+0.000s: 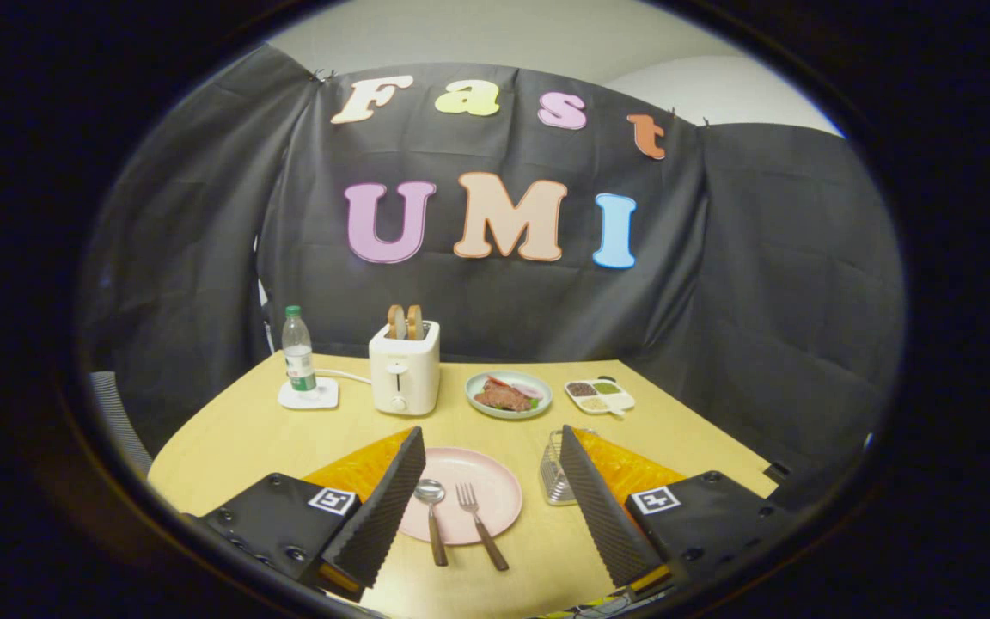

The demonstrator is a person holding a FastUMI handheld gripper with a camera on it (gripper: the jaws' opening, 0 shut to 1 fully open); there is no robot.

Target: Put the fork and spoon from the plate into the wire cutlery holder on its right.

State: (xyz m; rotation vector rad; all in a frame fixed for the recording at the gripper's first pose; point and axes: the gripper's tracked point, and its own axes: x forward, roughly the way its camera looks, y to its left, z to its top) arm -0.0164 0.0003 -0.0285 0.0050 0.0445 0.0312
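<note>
A pink plate (482, 481) lies on the wooden table between my fingers. On it rest a spoon (432, 516) on the left and a fork (479, 524) on the right, both with brown handles reaching over the plate's near rim. The wire cutlery holder (553, 474) stands to the right of the plate, partly hidden behind my right finger. My gripper (489, 443) hovers above the table, open wide, with nothing held between its fingers.
Beyond the plate stand a white toaster (405, 376) with bread slices, a water bottle (298, 351) on a white coaster, a green plate of food (509, 394) and a small divided tray (600, 395). The table (246, 438) ends against black cloth walls.
</note>
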